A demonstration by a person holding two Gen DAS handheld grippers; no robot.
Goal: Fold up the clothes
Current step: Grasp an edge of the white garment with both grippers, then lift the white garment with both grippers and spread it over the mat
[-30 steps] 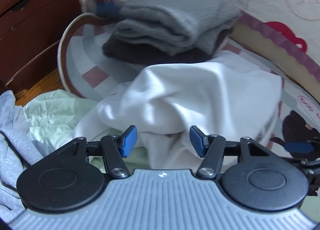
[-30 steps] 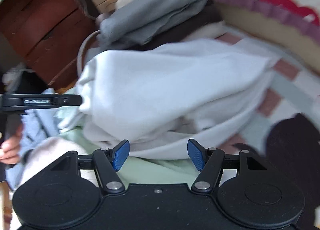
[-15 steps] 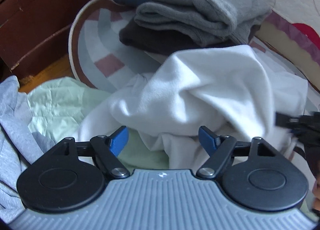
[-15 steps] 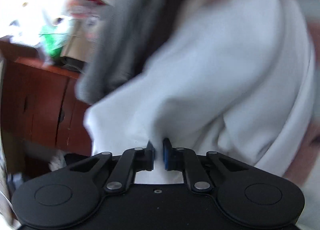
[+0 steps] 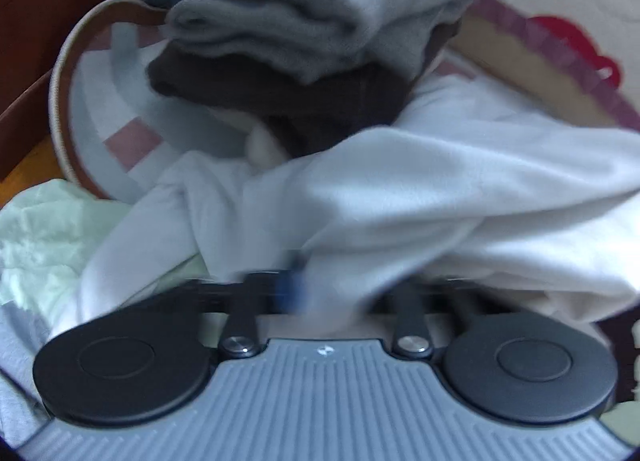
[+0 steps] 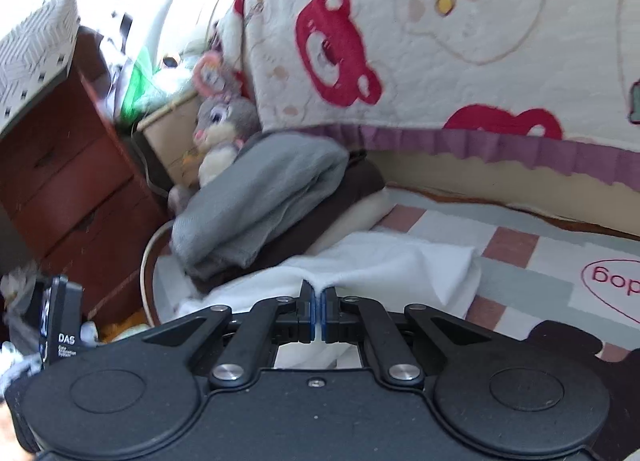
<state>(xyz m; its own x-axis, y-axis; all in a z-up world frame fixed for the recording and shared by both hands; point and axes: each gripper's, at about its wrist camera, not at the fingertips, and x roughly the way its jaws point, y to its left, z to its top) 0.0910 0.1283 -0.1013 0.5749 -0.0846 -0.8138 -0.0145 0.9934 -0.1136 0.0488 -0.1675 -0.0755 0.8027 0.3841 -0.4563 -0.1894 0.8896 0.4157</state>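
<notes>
A white garment (image 5: 440,189) lies crumpled on the round patterned rug (image 5: 92,101). In the left wrist view, its cloth drapes over my left gripper (image 5: 324,293). The jaws are closing with a fold of the white cloth between them. One blue pad (image 5: 290,293) shows and the other is hidden under the fabric. My right gripper (image 6: 319,309) is shut on a pinched ridge of the same white garment (image 6: 384,261) and holds it up off the rug (image 6: 520,261).
A folded grey garment (image 5: 304,13) sits on a dark brown one (image 5: 280,101) at the rug's far side. A plush rabbit (image 6: 224,129) and wooden drawers (image 6: 72,181) stand behind. A pale green garment (image 5: 44,229) lies left. A quilted bed cover (image 6: 400,41) hangs at the back right.
My right gripper went from open to shut on the white garment and rose, tipping its view upward. My left gripper pushed forward into the cloth and its jaws came together.
</notes>
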